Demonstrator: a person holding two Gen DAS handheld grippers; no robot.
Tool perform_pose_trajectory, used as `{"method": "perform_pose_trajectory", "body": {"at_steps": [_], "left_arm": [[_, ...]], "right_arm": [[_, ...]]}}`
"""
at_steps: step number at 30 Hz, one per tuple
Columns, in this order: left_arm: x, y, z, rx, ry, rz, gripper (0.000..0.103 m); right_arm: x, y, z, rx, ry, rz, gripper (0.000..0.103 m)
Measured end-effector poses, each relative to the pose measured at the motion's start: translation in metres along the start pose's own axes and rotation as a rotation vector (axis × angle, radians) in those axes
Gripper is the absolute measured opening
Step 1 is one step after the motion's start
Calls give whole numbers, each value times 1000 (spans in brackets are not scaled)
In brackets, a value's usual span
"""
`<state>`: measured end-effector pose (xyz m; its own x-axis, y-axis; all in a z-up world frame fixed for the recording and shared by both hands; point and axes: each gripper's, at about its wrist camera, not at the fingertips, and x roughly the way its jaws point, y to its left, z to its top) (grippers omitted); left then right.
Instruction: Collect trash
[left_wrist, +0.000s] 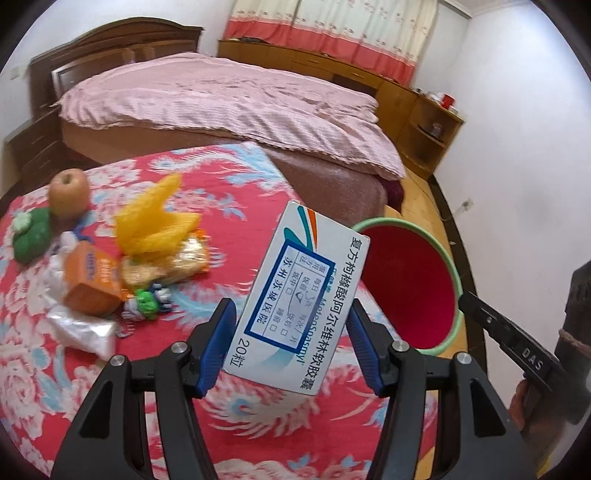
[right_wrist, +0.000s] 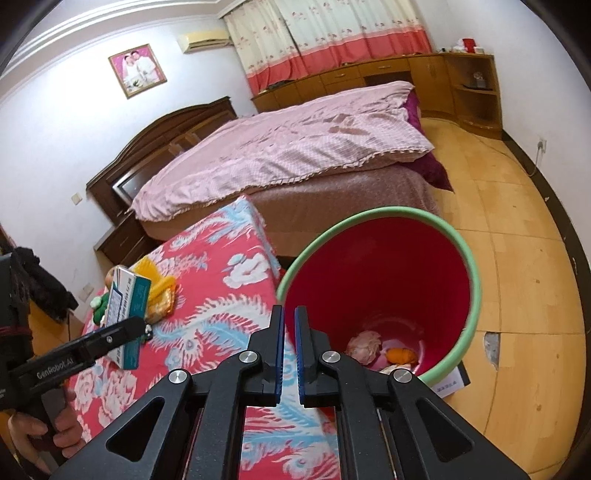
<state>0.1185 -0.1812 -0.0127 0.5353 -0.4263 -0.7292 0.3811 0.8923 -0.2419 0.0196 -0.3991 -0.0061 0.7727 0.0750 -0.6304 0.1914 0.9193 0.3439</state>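
Note:
My left gripper (left_wrist: 291, 314) is shut on a white medicine box (left_wrist: 299, 295) with blue print and holds it above the red flowered table (left_wrist: 229, 177), just left of the red bin with a green rim (left_wrist: 406, 280). The box also shows in the right wrist view (right_wrist: 127, 310), clamped in the left gripper. My right gripper (right_wrist: 289, 317) is nearly closed and empty, near the bin's rim (right_wrist: 369, 216). The bin holds a pink wad (right_wrist: 364, 345) and an orange scrap (right_wrist: 400, 355).
On the table lie an apple (left_wrist: 69, 192), a yellow foam net (left_wrist: 155, 218), an orange carton (left_wrist: 92, 280), a snack packet (left_wrist: 177, 264), a clear plastic bag (left_wrist: 85, 328) and a green toy (left_wrist: 31, 234). A bed (left_wrist: 229, 99) stands behind; wooden floor (right_wrist: 517, 258) to the right.

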Motion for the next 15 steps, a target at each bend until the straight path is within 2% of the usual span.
{"method": "perform_pose_trajectory", "body": {"at_steps": [6,11,13,15], "left_arm": [[-15,30,0,-55,-41,69,61],[-29,60,-1,-118,-76,118,61],[-33,73,-2,-146,-87,138,61],[-36,83,-3,-169,-97,157,61]], "right_arm": [[9,18,0,-28,19,15,21],[21,42,1,-70,49,39,27],[27,54,1,-91,61,52,39],[33,65,1,-106,74,71,42]]}}
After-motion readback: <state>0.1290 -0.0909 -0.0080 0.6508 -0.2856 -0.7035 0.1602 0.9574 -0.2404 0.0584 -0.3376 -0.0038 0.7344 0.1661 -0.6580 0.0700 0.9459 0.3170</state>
